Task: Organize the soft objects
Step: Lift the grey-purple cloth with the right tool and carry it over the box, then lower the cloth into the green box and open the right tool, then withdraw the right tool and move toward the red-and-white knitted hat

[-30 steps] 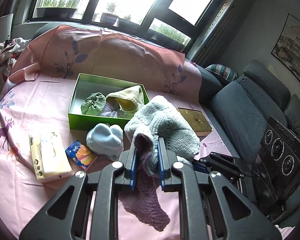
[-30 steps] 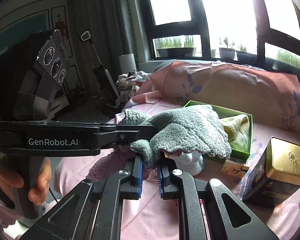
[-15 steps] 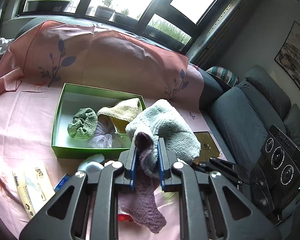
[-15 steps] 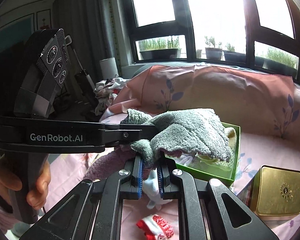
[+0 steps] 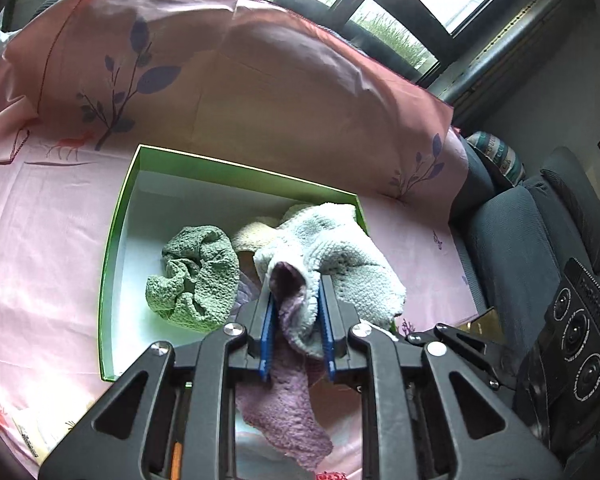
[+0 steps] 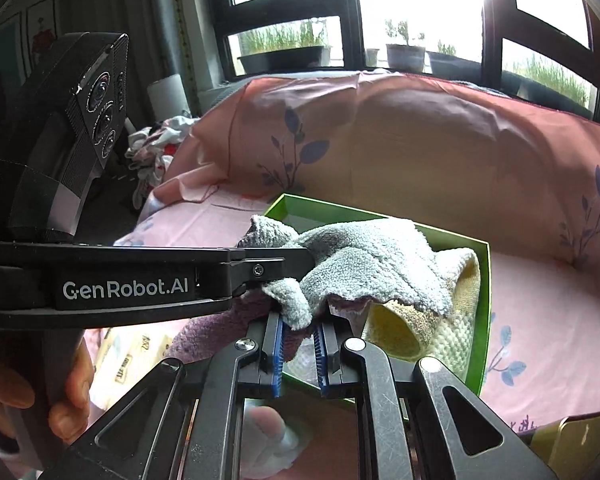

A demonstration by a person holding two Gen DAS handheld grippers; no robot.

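Observation:
A fluffy grey cloth (image 5: 340,256) with a purple underside hangs between both grippers above the green box (image 5: 116,240). My left gripper (image 5: 296,292) has a fold of it between its blue pads, which still press on it while the jaws are opening; a purple flap dangles below. My right gripper (image 6: 300,314) is shut on another corner of the cloth (image 6: 364,256). The cloth droops over the right half of the box (image 6: 485,300). Inside lie a crumpled green cloth (image 5: 196,276) and a yellow knitted piece (image 6: 440,332), partly hidden by the grey cloth.
The box sits on a pink sheet (image 5: 40,248) that rises over a backrest behind it. A gold tin (image 6: 572,444) stands at the right, a tissue pack (image 6: 132,356) at the left. A person's hand (image 6: 72,392) grips the left handle. A grey sofa (image 5: 520,240) lies right.
Both grippers have carried the cloth forward and down, from in front of the box to over it. The tissue pack and the pale blue item have slid out of the left wrist view.

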